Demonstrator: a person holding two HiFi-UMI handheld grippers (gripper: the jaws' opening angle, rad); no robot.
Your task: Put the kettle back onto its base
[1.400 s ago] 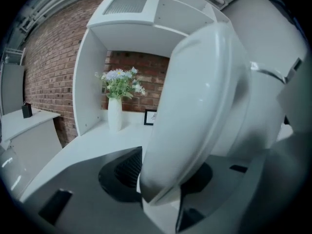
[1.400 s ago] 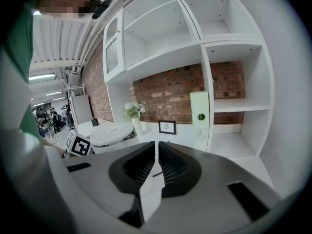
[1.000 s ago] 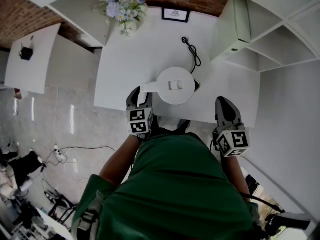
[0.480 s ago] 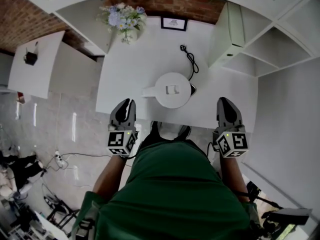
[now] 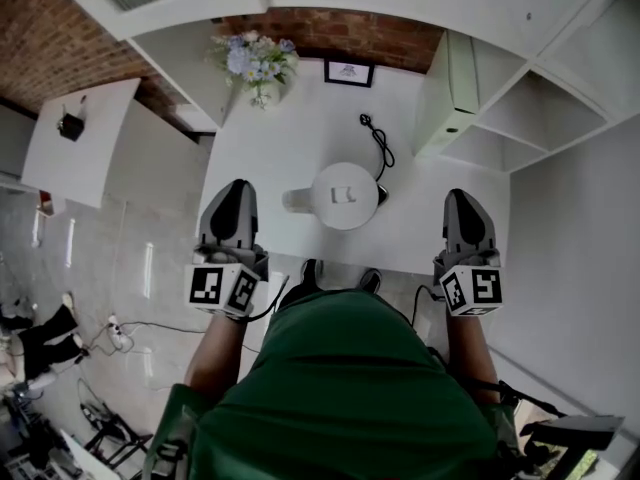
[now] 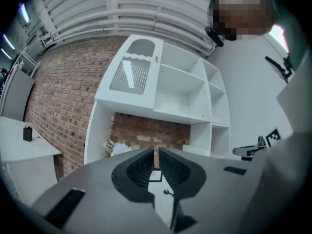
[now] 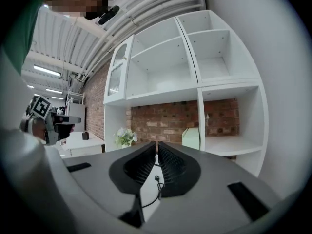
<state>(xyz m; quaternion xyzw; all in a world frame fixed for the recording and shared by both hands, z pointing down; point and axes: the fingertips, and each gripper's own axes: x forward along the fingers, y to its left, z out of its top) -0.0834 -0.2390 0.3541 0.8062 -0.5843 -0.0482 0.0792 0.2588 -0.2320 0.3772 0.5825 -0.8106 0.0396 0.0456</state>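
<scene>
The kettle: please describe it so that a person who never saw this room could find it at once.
Find the white rectangular table standing against the red brick wall. Near the table edge away from that wall sits the white round kettle. Unlike the flower vase, the small framed picture and the black power cord further back, it is large, round and plain white.

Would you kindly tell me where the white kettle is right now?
In the head view, the white kettle stands on the white table near the edge nearest the person, with the black cord just behind-right and the flowers farther back-left.
</scene>
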